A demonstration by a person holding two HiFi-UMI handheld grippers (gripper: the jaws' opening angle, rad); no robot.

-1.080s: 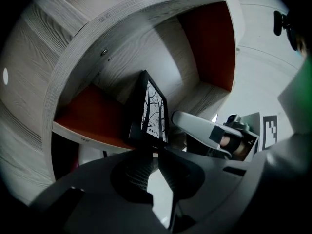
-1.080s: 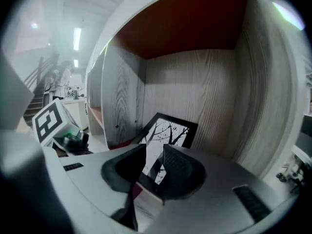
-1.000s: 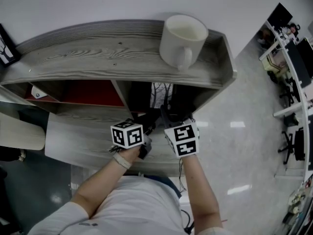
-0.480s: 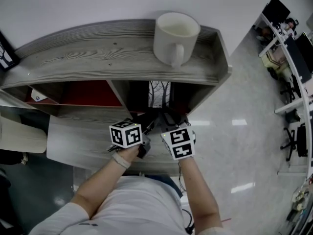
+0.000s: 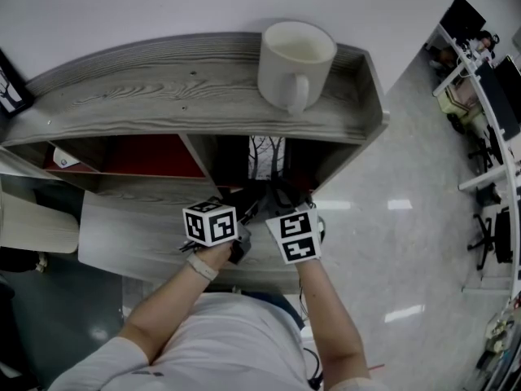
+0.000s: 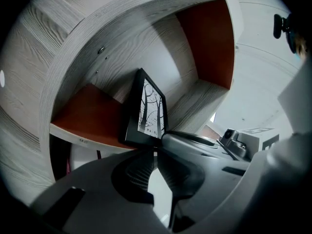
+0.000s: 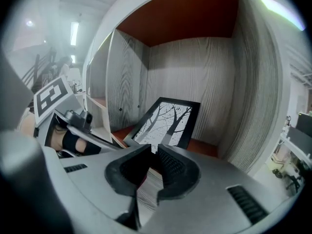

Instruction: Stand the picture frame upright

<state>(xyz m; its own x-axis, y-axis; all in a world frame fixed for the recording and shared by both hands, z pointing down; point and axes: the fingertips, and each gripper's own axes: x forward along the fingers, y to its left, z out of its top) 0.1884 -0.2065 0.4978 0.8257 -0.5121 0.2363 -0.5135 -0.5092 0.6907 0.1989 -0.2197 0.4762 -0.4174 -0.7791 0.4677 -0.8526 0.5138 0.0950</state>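
A black picture frame [image 5: 266, 156] with a bare-tree print stands in the right-hand compartment of the grey wooden shelf unit [image 5: 163, 88]. In the right gripper view the picture frame [image 7: 168, 123] leans back toward the compartment's rear wall. In the left gripper view the picture frame [image 6: 148, 112] is tilted. My left gripper [image 6: 156, 150] is closing, its tips pinched at the frame's lower corner. My right gripper [image 7: 155, 151] is closing too, with the frame's bottom edge at its tips. Both the left gripper [image 5: 247, 207] and the right gripper [image 5: 281, 195] reach in side by side.
A white mug [image 5: 295, 55] stands on the shelf unit's top, right above the compartment. The neighbouring compartment [image 5: 155, 155] has a red back panel. A lower board [image 5: 122, 235] juts out under my left arm. Another small frame [image 5: 8, 84] sits at the top's far left. Office desks [image 5: 488, 96] lie beyond.
My right gripper's cube has shifted slightly left, closer to the left one. The frame and the left gripper stay about where they were; the view itself has moved a little.
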